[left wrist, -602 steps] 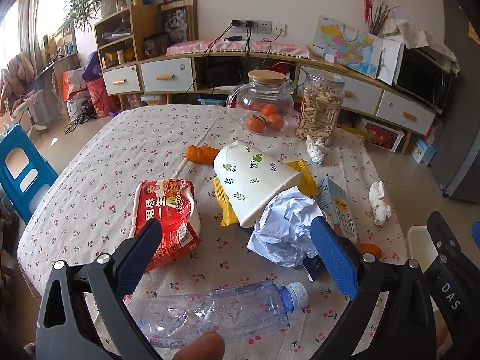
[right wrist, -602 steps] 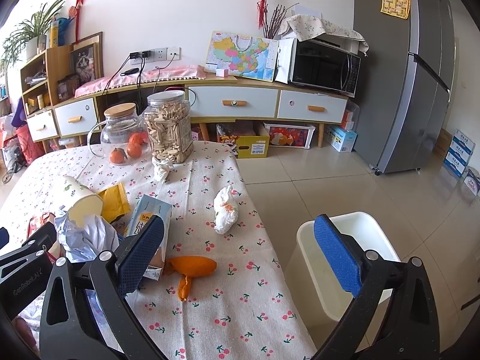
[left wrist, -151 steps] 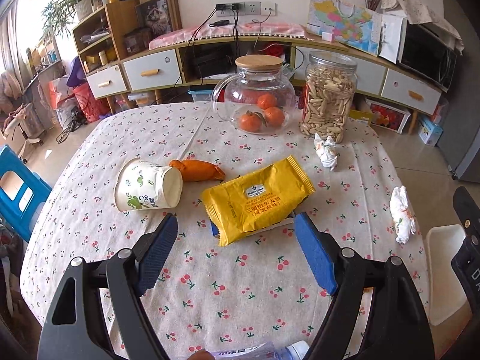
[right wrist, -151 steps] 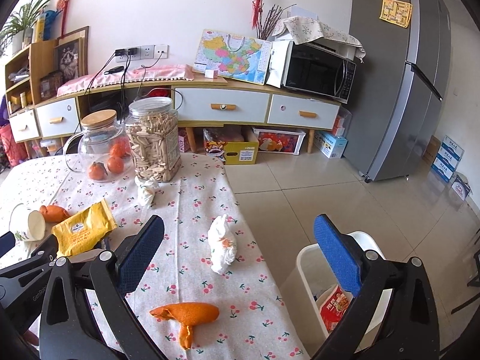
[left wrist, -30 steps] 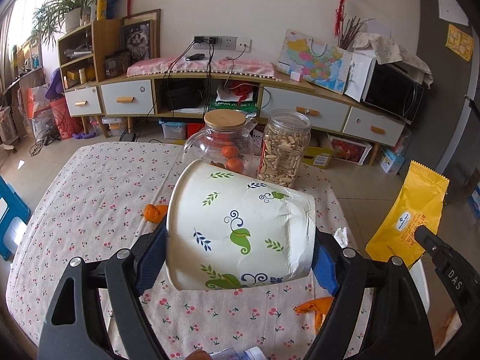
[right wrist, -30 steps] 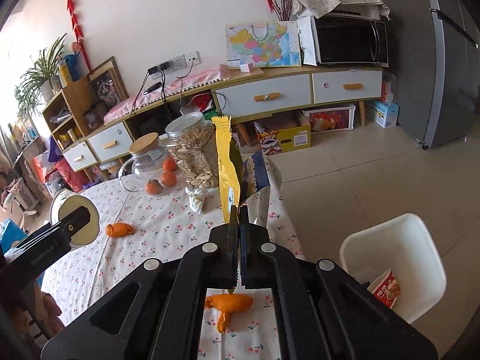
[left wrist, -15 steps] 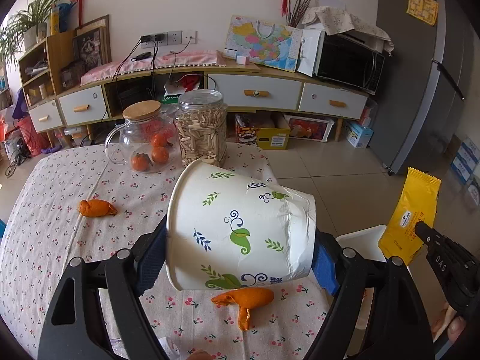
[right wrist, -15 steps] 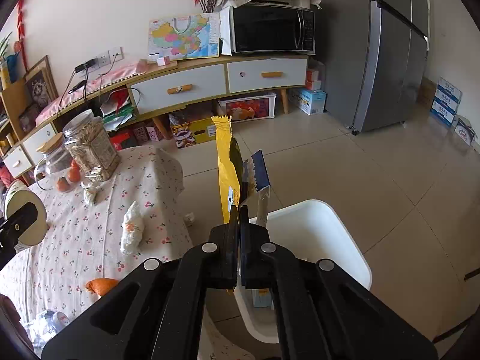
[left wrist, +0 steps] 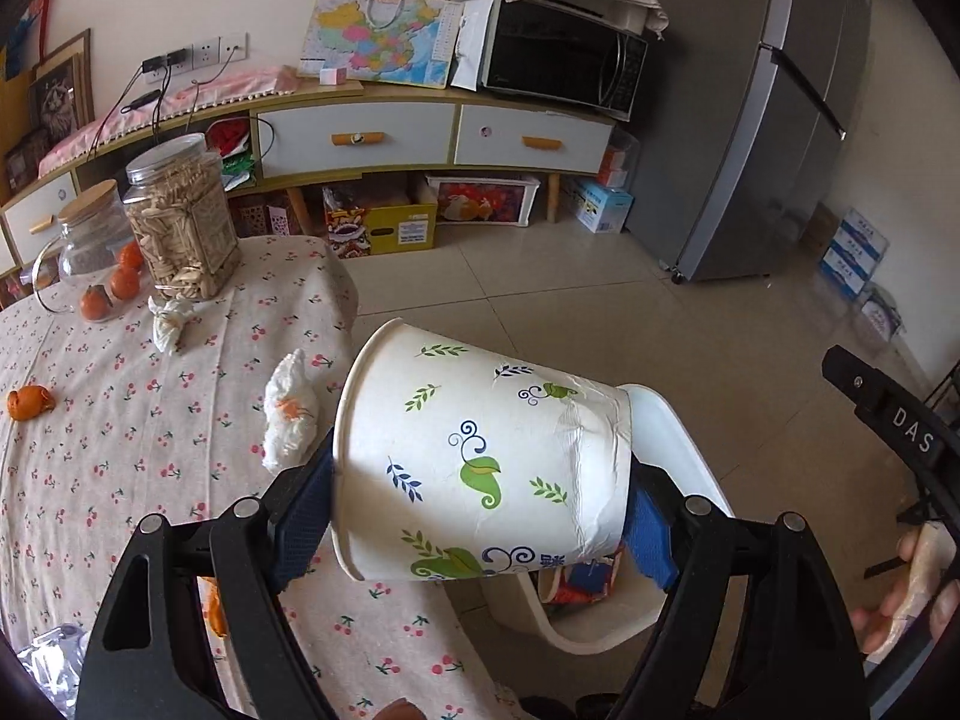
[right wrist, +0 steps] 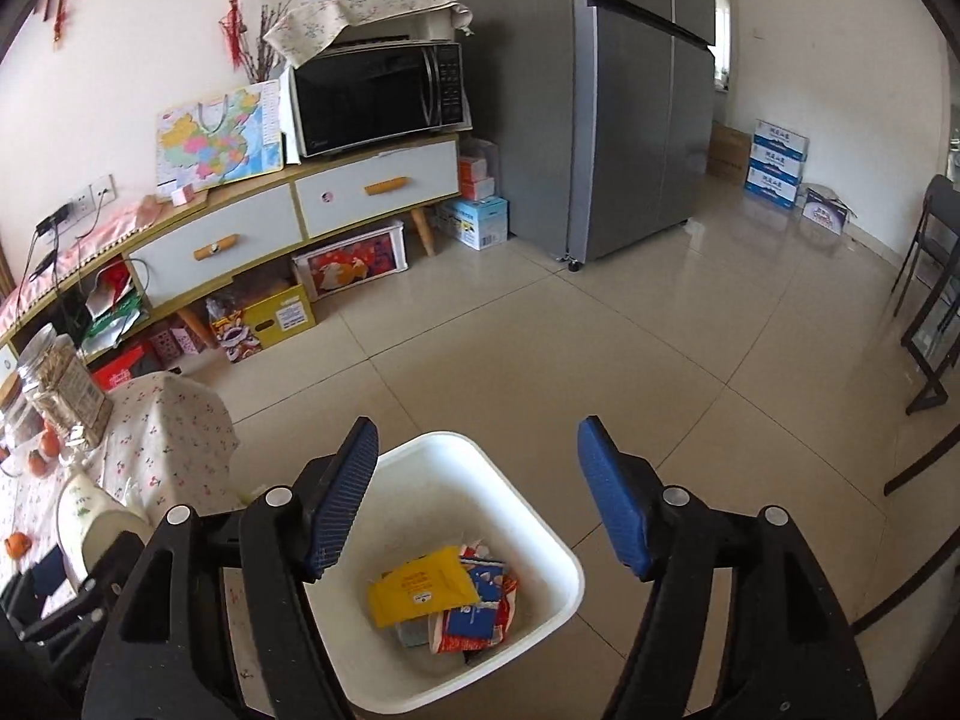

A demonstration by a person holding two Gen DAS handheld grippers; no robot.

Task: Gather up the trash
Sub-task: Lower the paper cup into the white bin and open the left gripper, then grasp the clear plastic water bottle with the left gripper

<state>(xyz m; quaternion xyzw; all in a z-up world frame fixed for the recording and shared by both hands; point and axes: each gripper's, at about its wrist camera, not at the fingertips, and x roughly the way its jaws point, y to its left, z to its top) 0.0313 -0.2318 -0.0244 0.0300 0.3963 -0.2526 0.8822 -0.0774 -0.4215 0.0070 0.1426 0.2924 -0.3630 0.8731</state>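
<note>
My left gripper (left wrist: 474,516) is shut on a white paper cup (left wrist: 480,462) with leaf prints, held on its side above the table's right edge, partly over the white trash bin (left wrist: 678,432). My right gripper (right wrist: 480,504) is open and empty, directly above the bin (right wrist: 540,516). A yellow snack packet (right wrist: 423,591) and other wrappers lie inside the bin. The cup also shows at the left of the right wrist view (right wrist: 90,522). Crumpled tissues (left wrist: 291,408) and orange peel (left wrist: 27,403) lie on the cherry-print tablecloth (left wrist: 120,480).
A glass jar of snacks (left wrist: 180,222) and a glass pot of oranges (left wrist: 90,264) stand at the table's far side. A low cabinet (right wrist: 300,228) with a microwave lines the wall. A fridge (right wrist: 636,96) stands to the right. Tiled floor surrounds the bin.
My right gripper has opened and the yellow packet has dropped into the bin. My left gripper has carried the cup to the right, toward the bin.
</note>
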